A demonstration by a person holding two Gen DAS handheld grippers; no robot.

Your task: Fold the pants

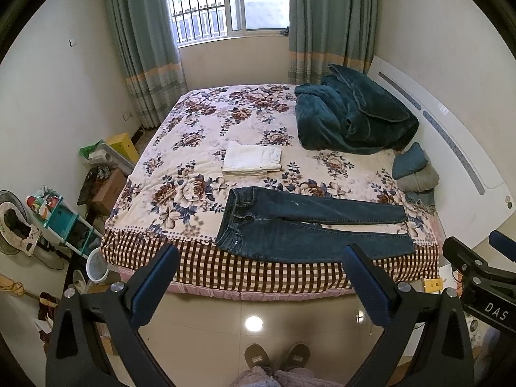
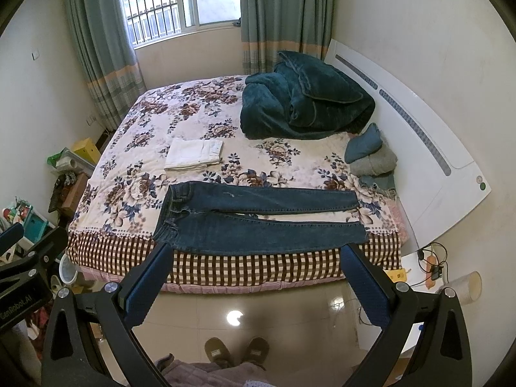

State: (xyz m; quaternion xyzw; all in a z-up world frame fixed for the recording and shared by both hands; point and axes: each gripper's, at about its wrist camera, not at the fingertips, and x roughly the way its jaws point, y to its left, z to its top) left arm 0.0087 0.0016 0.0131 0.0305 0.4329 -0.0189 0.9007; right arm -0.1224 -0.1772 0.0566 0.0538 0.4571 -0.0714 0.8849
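Dark blue jeans (image 1: pixel 309 225) lie flat and unfolded along the near edge of the floral bed, waist to the left, legs to the right; they also show in the right wrist view (image 2: pixel 258 219). My left gripper (image 1: pixel 261 251) is open and empty, held over the floor in front of the bed, short of the jeans. My right gripper (image 2: pixel 254 251) is open and empty too, at a similar distance. The right gripper's body shows at the right edge of the left wrist view (image 1: pixel 477 274).
Folded white pants (image 1: pixel 253 158) lie mid-bed. A teal blanket heap (image 1: pixel 351 119) and small pillows (image 1: pixel 412 167) sit by the white headboard (image 1: pixel 451 148). Clutter and a shelf (image 1: pixel 61 219) stand left of the bed. My slippers (image 1: pixel 277 354) are on the glossy tile floor.
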